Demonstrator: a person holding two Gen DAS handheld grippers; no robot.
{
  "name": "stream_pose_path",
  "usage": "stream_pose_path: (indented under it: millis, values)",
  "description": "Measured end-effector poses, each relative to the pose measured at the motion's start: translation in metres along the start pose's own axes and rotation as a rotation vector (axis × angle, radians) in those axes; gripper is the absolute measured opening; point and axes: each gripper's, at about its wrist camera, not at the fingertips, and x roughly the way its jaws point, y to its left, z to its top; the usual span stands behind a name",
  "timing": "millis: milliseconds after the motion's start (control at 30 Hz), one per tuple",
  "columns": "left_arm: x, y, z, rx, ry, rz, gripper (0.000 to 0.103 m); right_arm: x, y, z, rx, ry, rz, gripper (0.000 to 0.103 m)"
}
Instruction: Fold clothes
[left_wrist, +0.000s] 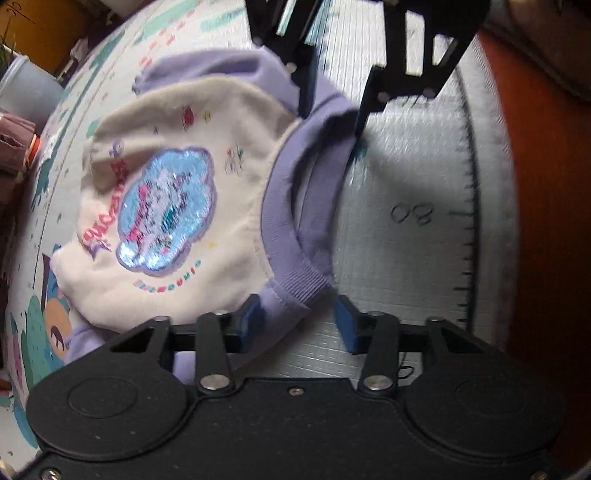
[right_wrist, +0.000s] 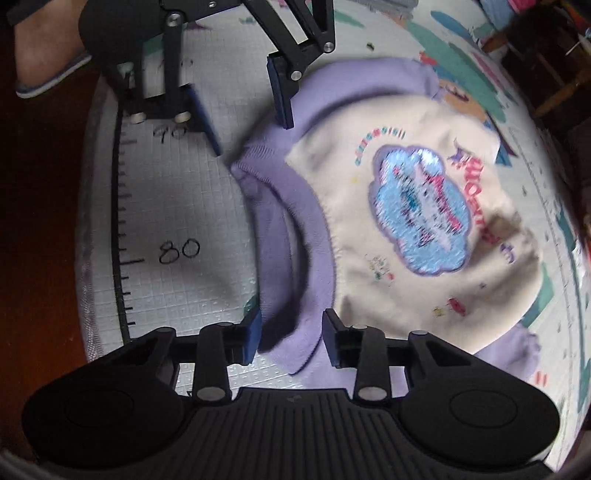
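A child's cream sweatshirt (left_wrist: 177, 199) with lilac collar, lilac sleeves and a blue sequin cloud patch lies folded small on the play mat; it also shows in the right wrist view (right_wrist: 424, 229). My left gripper (left_wrist: 301, 325) is open at one shoulder by the collar, its jaws apart over the lilac edge. My right gripper (right_wrist: 291, 336) is open at the opposite shoulder, jaws astride the lilac fabric. Each gripper shows in the other's view, the right one (left_wrist: 332, 114) and the left one (right_wrist: 251, 125).
The mat (left_wrist: 399, 184) is grey-white with a printed ruler scale marked 80 and 90 (right_wrist: 179, 251) and cartoon prints. Its edge meets a dark red-brown floor (left_wrist: 535, 221). A person's foot (right_wrist: 44, 48) is near the mat corner. Containers (left_wrist: 26, 92) stand beyond the mat.
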Motion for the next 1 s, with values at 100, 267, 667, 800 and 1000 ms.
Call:
stream_pose_path:
  millis: [100,267,667,800,1000]
  values:
    - [0.006,0.003,-0.002,-0.005,-0.012,-0.015,0.040,0.008,-0.007,-0.004,0.052,-0.003,0.021,0.030]
    - [0.006,0.020,-0.001,-0.043,-0.003,-0.110,0.029,0.016,-0.024,-0.002,0.156,-0.009,0.077,0.031]
    - [-0.059,0.098,0.034,-0.172,-0.044,0.068,0.008,-0.043,-0.085,0.014,0.295,-0.049,-0.018,0.010]
    - [-0.127,0.144,0.044,-0.261,-0.135,0.187,0.008,-0.111,-0.140,0.018,0.392,-0.161,-0.147,0.009]
    - [-0.230,0.176,0.050,-0.287,-0.239,0.327,0.008,-0.226,-0.184,0.033,0.456,-0.341,-0.271,0.009]
